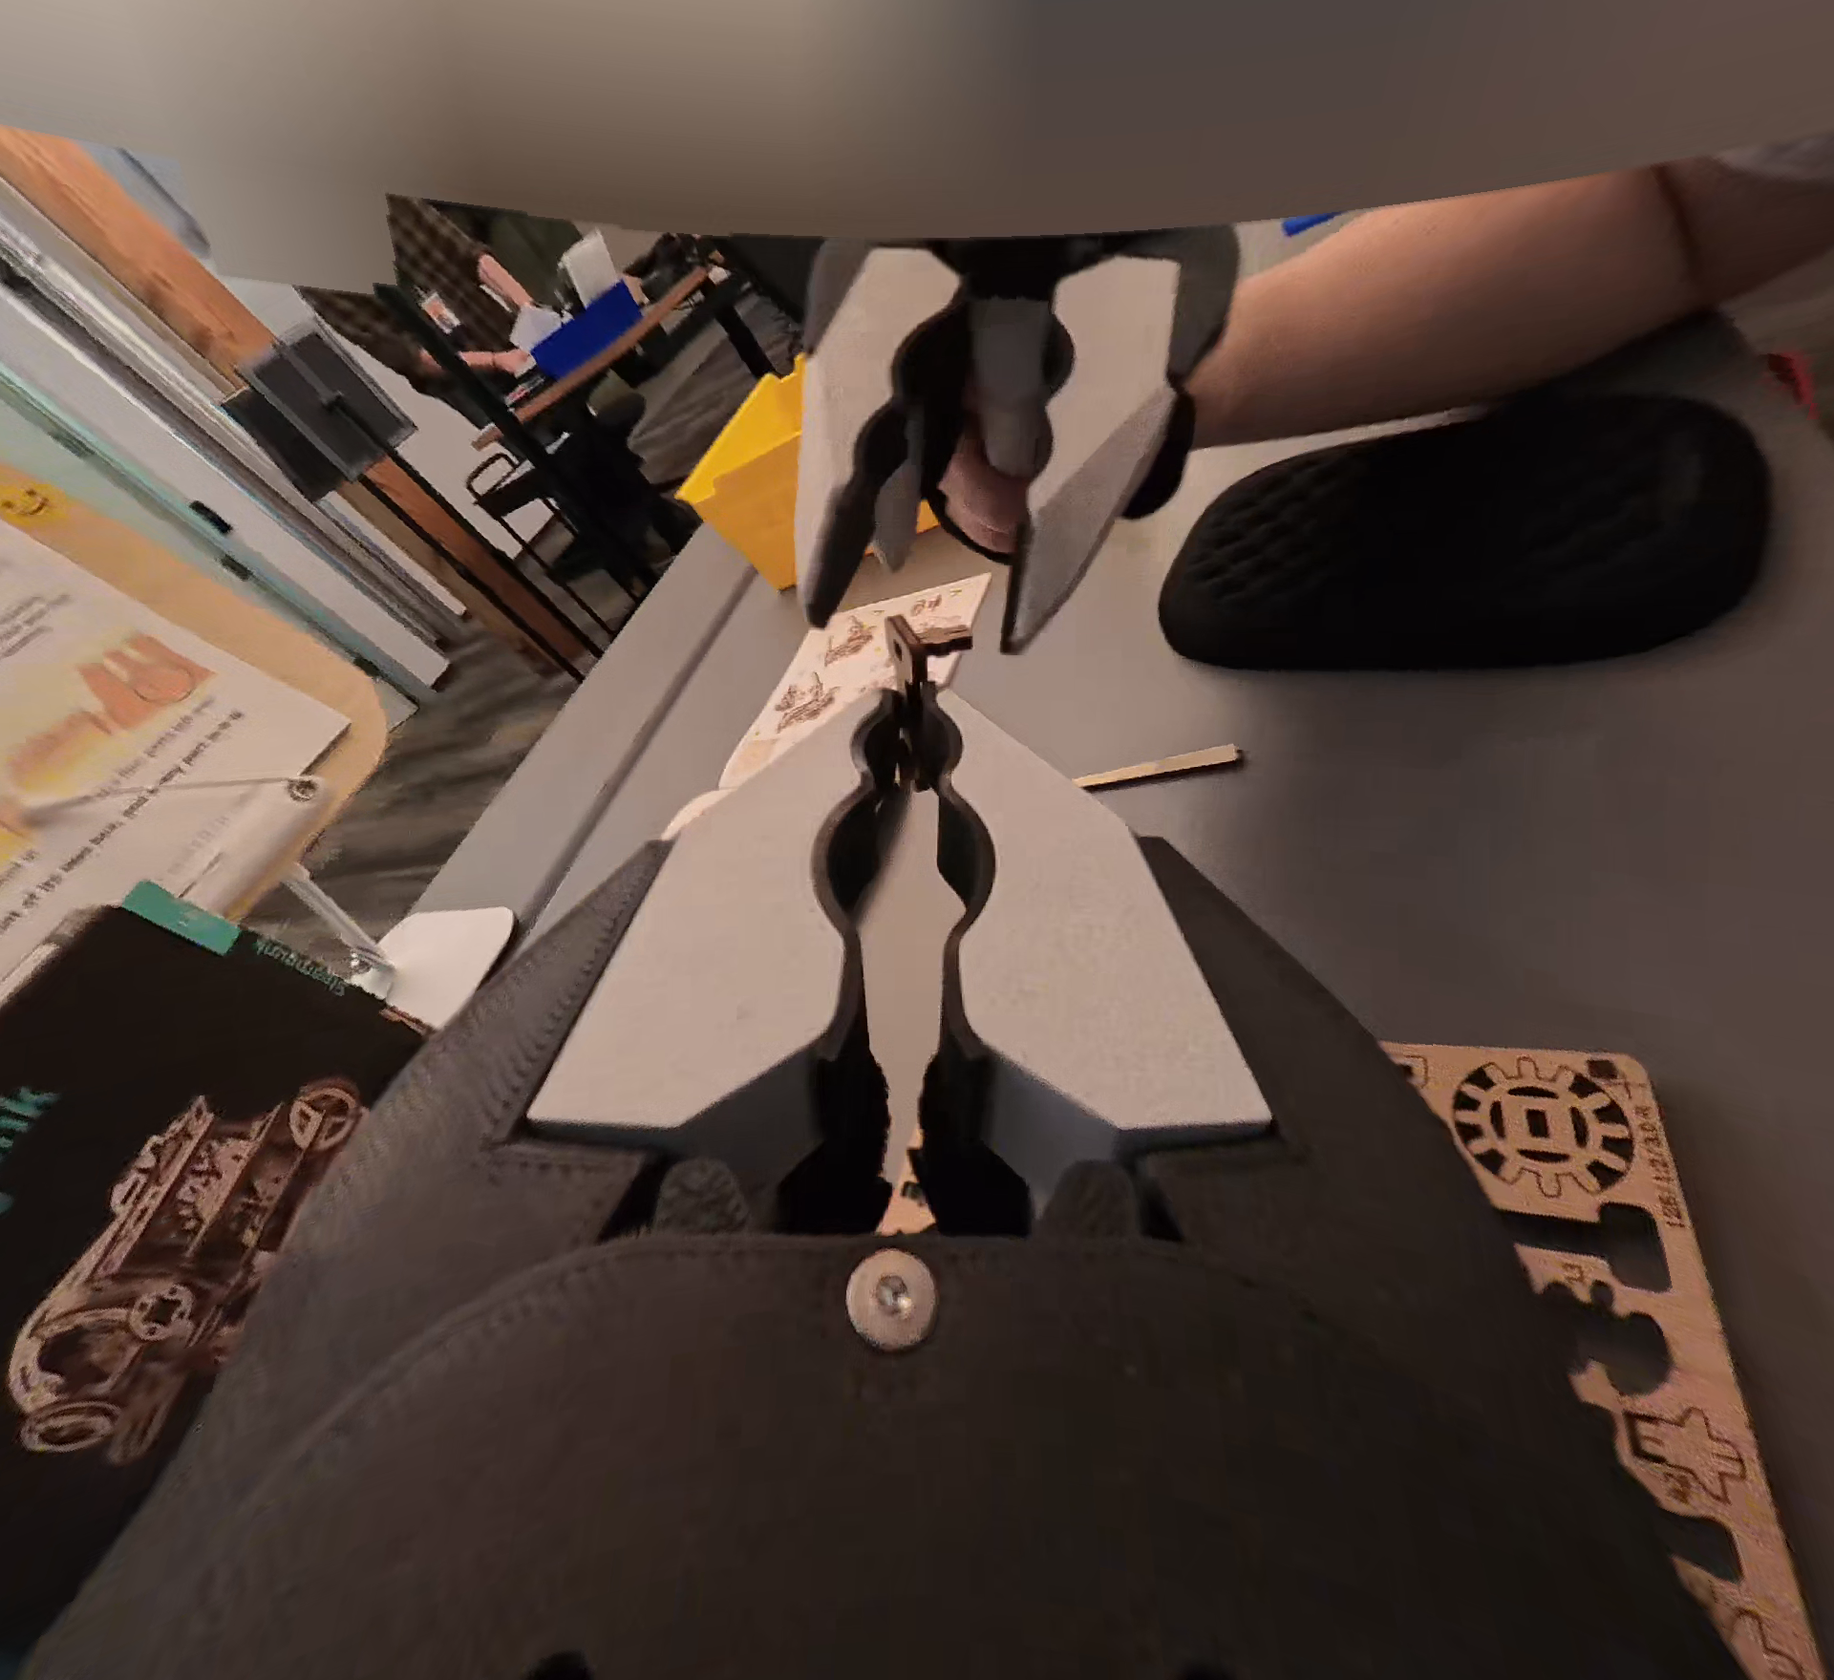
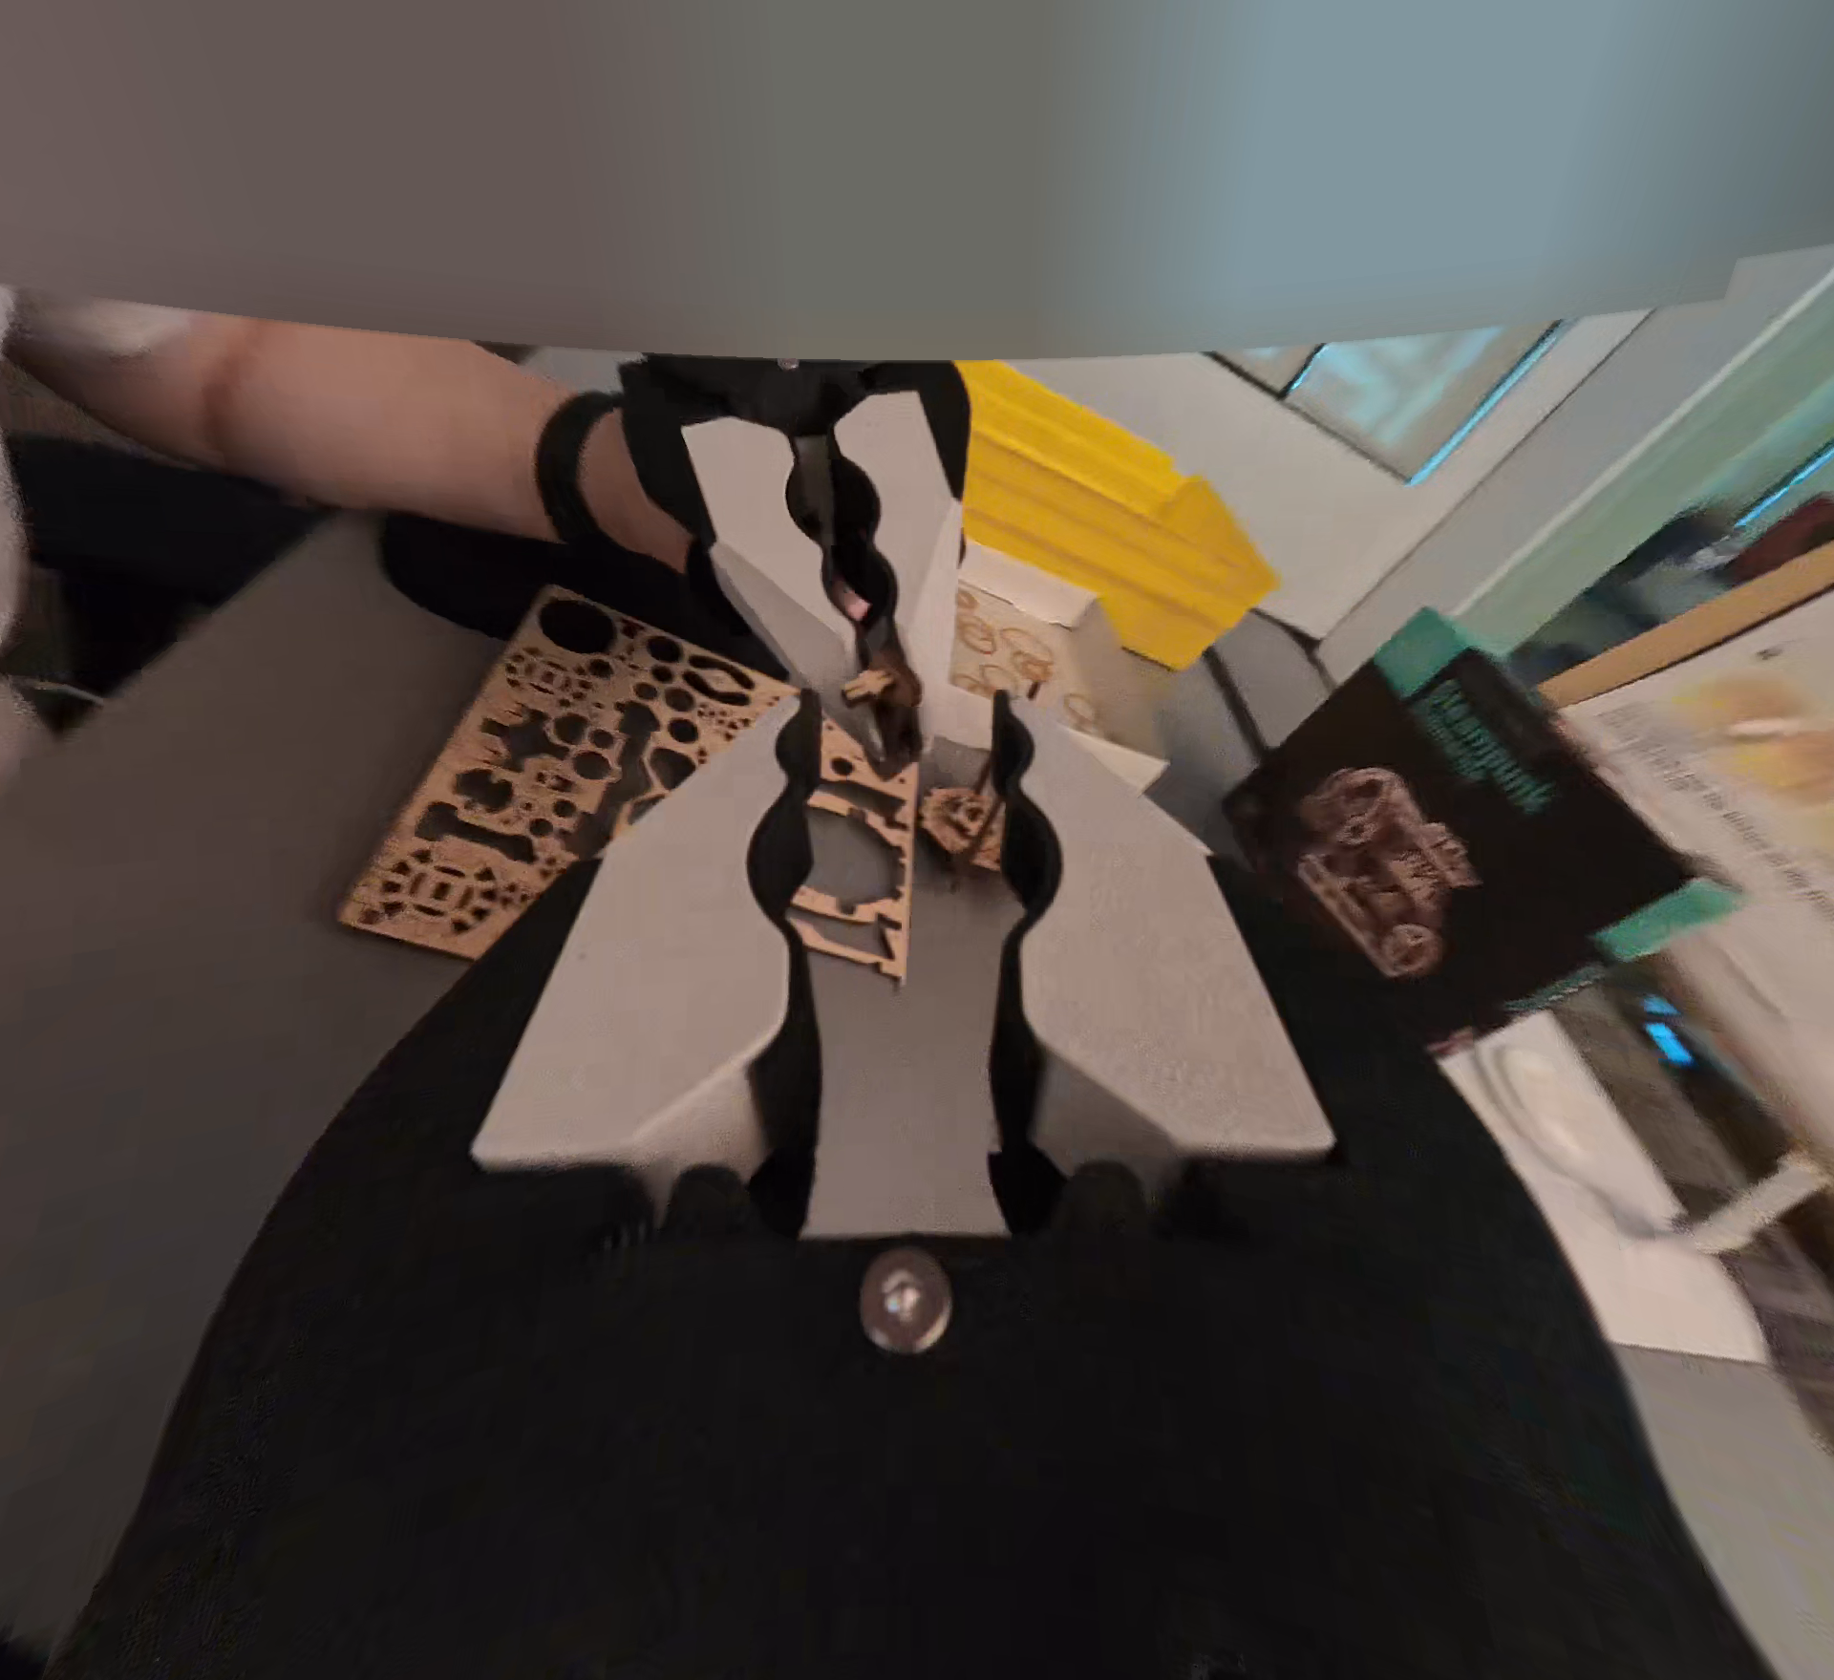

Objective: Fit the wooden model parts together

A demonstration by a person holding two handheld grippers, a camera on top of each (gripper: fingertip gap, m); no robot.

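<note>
light: dim, soft indoor, no glare | shadows: faint on the grey desk (image 1: 1389, 888) | blur: motion smear at right edge of right wrist view, black box (image 2: 1469, 848) soft | distortion: strong wide-angle bending at edges | top: smooth masked patch in both views
</note>
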